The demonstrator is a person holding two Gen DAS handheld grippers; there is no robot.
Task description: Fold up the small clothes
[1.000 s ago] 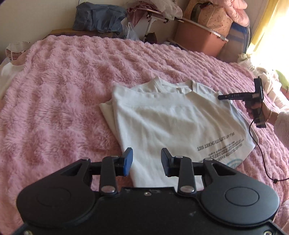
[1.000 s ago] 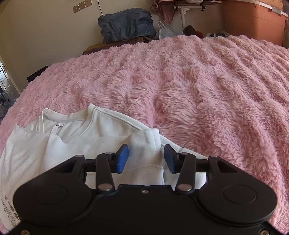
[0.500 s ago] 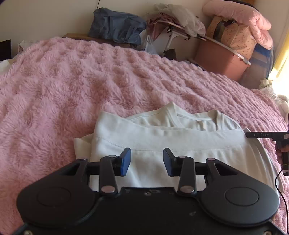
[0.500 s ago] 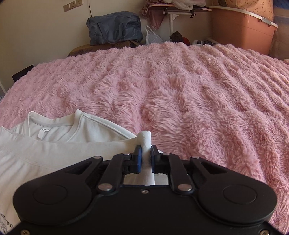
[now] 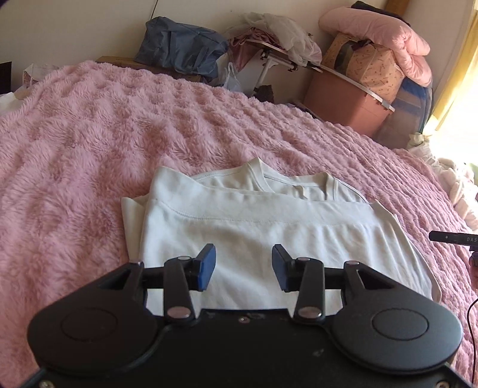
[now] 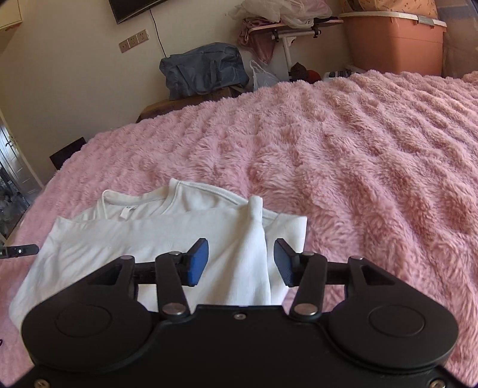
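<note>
A white t-shirt lies folded on the pink fluffy blanket, its hem folded up toward the collar. My left gripper is open and empty, just above the shirt's near part. In the right wrist view the shirt lies below my right gripper, which is open. A pinched ridge of white cloth stands up between its jaws, touching neither pad. The tip of the right gripper shows at the right edge of the left wrist view.
Beyond the bed stand a blue bag, a small folding table piled with clothes, an orange storage box and pink bedding. The blanket stretches wide to the right of the shirt.
My right gripper closed on a fold of the shirt's right edge, then opened again and drew back, leaving a raised ridge of cloth. My left gripper moved forward over the shirt, staying open.
</note>
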